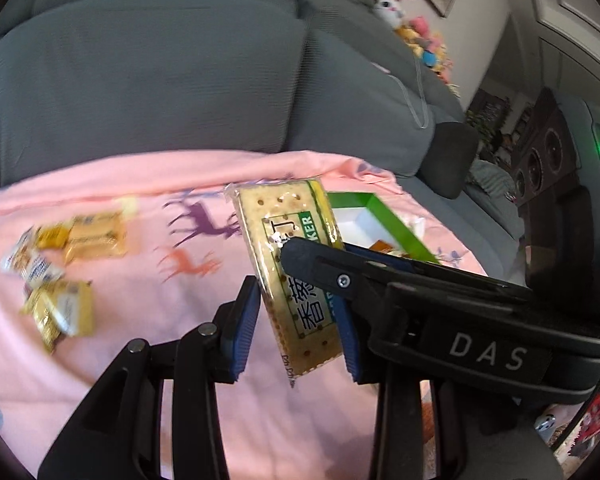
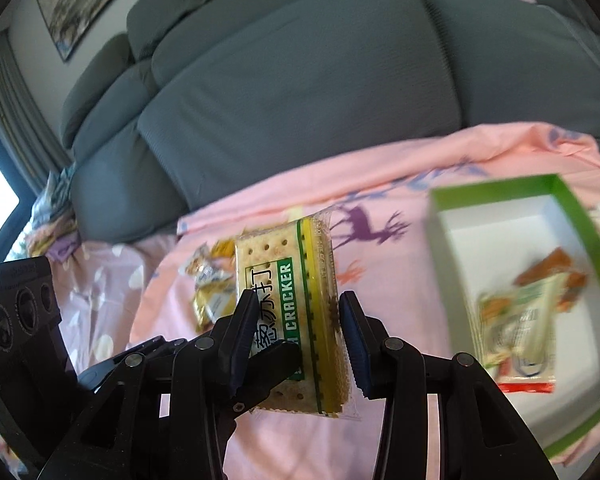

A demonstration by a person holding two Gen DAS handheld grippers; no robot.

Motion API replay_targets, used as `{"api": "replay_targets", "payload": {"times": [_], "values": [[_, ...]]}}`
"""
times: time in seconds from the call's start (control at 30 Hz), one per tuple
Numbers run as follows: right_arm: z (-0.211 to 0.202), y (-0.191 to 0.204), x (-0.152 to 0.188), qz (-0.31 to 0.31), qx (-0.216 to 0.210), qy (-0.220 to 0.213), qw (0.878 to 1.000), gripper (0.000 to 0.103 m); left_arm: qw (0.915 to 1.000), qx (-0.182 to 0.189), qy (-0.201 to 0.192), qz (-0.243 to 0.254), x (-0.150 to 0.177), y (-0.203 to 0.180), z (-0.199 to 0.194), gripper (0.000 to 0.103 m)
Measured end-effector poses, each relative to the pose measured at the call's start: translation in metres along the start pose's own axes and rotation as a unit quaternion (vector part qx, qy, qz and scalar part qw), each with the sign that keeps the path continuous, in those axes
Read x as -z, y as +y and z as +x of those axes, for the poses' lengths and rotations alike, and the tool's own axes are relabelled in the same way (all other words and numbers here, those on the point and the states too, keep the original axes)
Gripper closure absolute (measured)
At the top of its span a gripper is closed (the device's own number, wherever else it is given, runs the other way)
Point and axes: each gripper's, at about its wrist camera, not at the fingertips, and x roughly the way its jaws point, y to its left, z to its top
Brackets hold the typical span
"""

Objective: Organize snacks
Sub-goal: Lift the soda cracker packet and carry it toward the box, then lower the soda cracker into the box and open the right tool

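A clear-wrapped cracker packet with a green label is held up above the pink deer-print cloth. My left gripper is shut on its lower part, blue pads on both sides. My right gripper reaches in from the right and grips the same packet higher up. In the right wrist view the packet stands between the pads of my right gripper, which is shut on it. One of the left gripper's fingers crosses in front from the lower left. A green-rimmed box with a white floor lies to the right.
The box holds a few snack packets. Several small gold and white wrapped snacks lie loose on the cloth to the left. Grey sofa cushions rise behind the cloth. Soft toys sit at the back right.
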Motion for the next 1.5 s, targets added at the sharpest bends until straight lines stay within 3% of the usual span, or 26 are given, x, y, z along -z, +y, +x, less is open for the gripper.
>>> {"api": "replay_targets", "payload": {"times": [0.53, 0.97, 1.5], "values": [[-0.034, -0.090, 0.000, 0.103, 0.041, -0.036, 0.993, 0.058, 0.9964, 0.050, 0.040, 0.056, -0.016, -0.068, 0.072, 0.067], [-0.028, -0.145, 0.006, 0.177, 0.071, -0.011, 0.982, 0.058, 0.9919, 0.075, 0.092, 0.043, -0.011, -0.088, 0.115, 0.067], [-0.019, -0.169, 0.011, 0.214, 0.090, 0.010, 0.973, 0.058, 0.9867, 0.084, 0.138, 0.022, -0.004, -0.091, 0.135, 0.067]]}}
